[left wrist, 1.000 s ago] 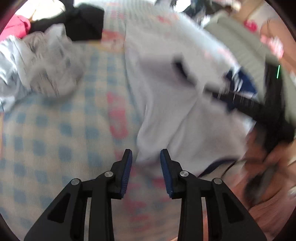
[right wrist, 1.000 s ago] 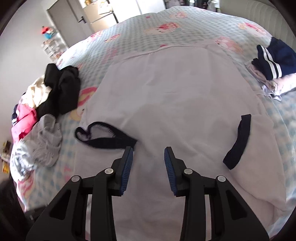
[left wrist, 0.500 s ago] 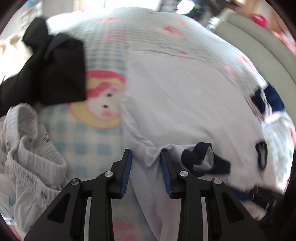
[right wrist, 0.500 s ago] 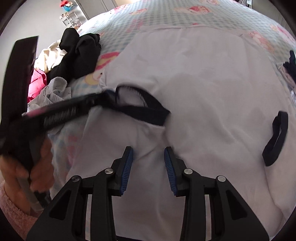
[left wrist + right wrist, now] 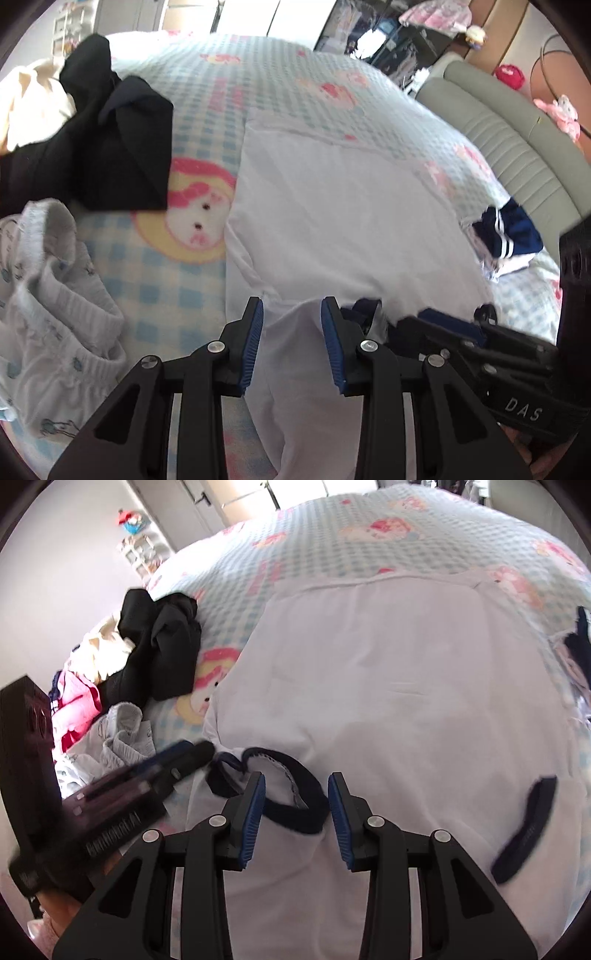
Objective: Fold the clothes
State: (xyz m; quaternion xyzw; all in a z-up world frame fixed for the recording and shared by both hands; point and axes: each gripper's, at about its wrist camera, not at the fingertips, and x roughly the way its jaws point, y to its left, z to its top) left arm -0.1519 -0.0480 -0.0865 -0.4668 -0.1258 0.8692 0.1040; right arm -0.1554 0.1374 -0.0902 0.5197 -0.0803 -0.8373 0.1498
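A white T-shirt [image 5: 351,206] with navy trim lies spread flat on the checked bedspread [image 5: 166,277]. My left gripper [image 5: 291,325] stands open at the shirt's near left edge, with a raised fold of white cloth between its blue pads. In the right wrist view it shows blurred as the left gripper [image 5: 195,751], tips beside the navy neckband [image 5: 295,812]. My right gripper [image 5: 295,805] is open over that neckband, which sits between its fingers, pads not pressing. A navy sleeve cuff [image 5: 528,823] lies to the right. The right gripper [image 5: 417,321] reaches in from the right.
A black garment [image 5: 110,147] and a crumpled white patterned garment [image 5: 55,314] lie left of the shirt, with pink clothing [image 5: 77,705] beyond. Folded navy striped clothes [image 5: 513,240] sit at the right. A padded grey-green headboard [image 5: 517,147] bounds the bed.
The left gripper swung across to the shirt's near left edge and settled there. The right gripper moved closer, so the navy neckband now sits between its fingers. Both jaws kept their width.
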